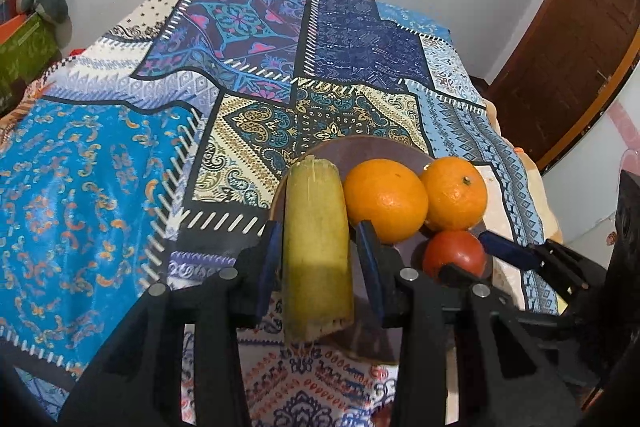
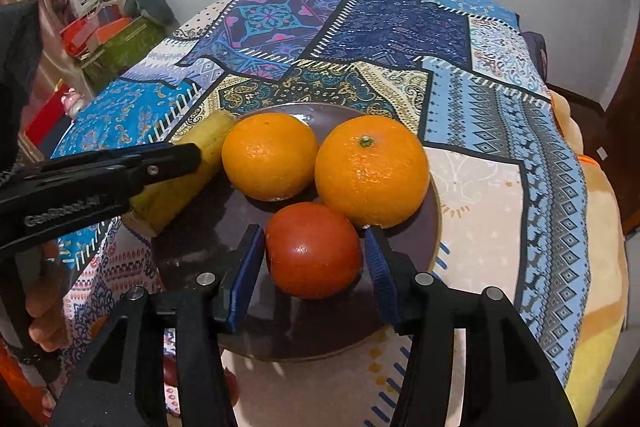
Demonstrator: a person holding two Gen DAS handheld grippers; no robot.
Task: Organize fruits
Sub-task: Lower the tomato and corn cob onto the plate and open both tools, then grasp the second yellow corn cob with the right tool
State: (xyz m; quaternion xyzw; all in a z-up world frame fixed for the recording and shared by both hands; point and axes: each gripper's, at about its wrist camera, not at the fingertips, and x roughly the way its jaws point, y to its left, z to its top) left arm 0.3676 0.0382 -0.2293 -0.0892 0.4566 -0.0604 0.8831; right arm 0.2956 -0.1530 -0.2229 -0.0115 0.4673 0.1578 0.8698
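Note:
A dark brown plate (image 2: 400, 247) sits on the patterned cloth and holds two oranges (image 2: 270, 155) (image 2: 372, 171) and a red tomato (image 2: 314, 249). A yellow-green banana (image 1: 316, 247) lies over the plate's left rim (image 1: 360, 147). My left gripper (image 1: 318, 251) has its blue pads on either side of the banana, with small gaps showing. My right gripper (image 2: 314, 251) has its blue pads on either side of the tomato, close to it. The left gripper's finger (image 2: 160, 159) crosses the banana (image 2: 188, 171) in the right wrist view. The oranges (image 1: 386, 199) (image 1: 454, 193) and tomato (image 1: 454, 253) also show in the left wrist view.
A patchwork cloth (image 1: 120, 167) covers the table. Green and orange boxes (image 2: 120, 39) stand at the left beyond the table. A wooden door (image 1: 572, 39) is at the right. The white wall is behind the table's far edge.

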